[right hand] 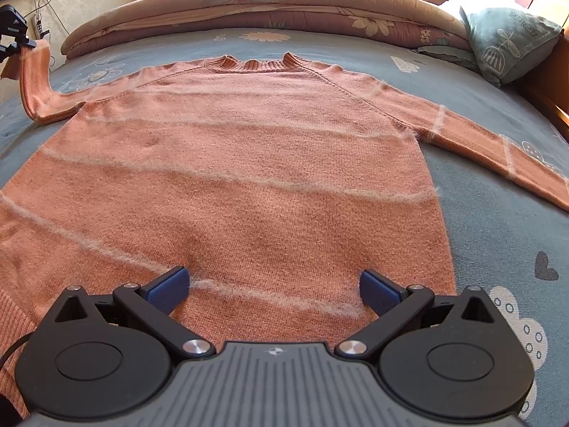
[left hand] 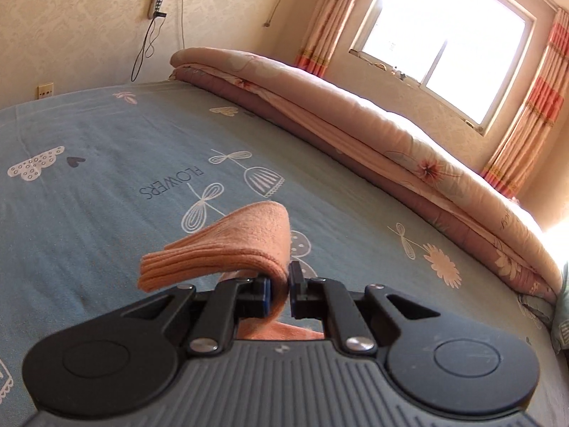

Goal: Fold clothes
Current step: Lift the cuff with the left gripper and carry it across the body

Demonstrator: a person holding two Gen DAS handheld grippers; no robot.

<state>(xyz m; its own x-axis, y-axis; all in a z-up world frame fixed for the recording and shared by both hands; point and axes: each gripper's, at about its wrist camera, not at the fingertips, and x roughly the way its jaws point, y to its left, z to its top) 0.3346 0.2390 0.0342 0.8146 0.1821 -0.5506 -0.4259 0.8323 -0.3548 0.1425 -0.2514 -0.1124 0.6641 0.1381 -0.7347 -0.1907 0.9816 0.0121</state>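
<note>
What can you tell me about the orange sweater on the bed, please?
The sweater is an orange knit with thin pale fuzzy stripes and a ribbed collar. It lies flat on the blue bedsheet, collar toward the window. One sleeve stretches out flat; the other is lifted by its cuff, pinched in the left gripper. The open right gripper hangs over its lower part.

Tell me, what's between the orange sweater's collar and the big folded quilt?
Only bare blue bedsheet with white flower prints. The right wrist view shows it between the orange knitted sweater's ribbed collar and the folded pinkish floral quilt.

One orange sweater [right hand: 227,163], two grippers [right hand: 274,284] [left hand: 281,293], one folded quilt [left hand: 355,106], one pillow [right hand: 508,42].
</note>
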